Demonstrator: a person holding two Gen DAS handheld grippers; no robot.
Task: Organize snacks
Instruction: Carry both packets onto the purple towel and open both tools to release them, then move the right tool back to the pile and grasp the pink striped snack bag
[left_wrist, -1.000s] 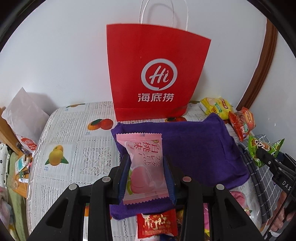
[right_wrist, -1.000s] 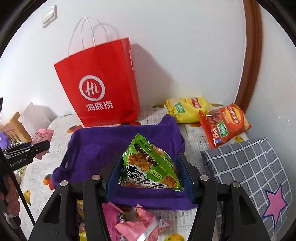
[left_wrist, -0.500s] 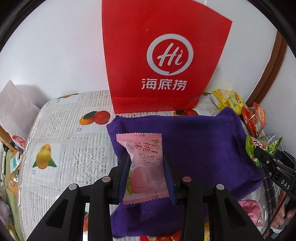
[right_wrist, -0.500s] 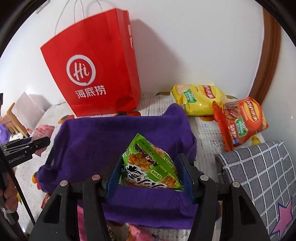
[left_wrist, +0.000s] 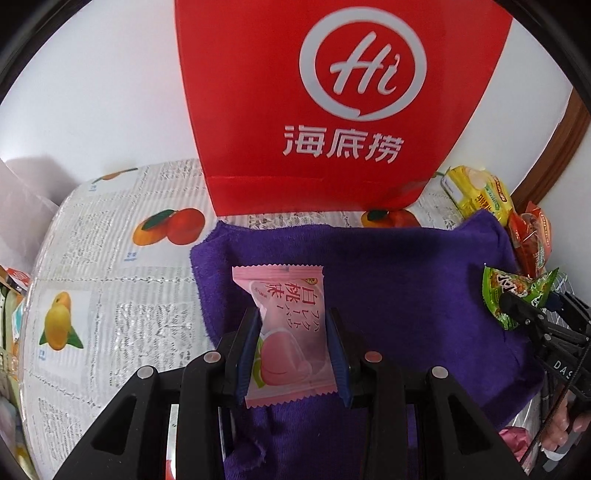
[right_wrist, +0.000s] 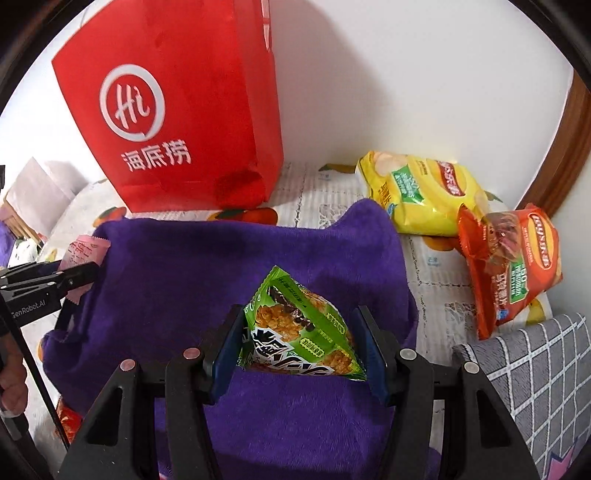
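Tongs first: our left gripper (left_wrist: 291, 354) is clamped on the pink peach candy pack (left_wrist: 286, 332), our right gripper (right_wrist: 301, 350) on the green triangular snack pack (right_wrist: 295, 332). Both hang over the purple towel (left_wrist: 406, 288), w/ the red paper bag (left_wrist: 332, 110) beyond the tips. We'd lower each pack flat onto the towel, well apart, then let go gently. Left cam alone shows fruit-print cloth (left_wrist: 110, 295) left of the tongs; right cam alone shows yellow chip bag (right_wrist: 417, 192), red chip bag (right_wrist: 513, 266) & grey checked cushion (right_wrist: 535, 369) to their right.
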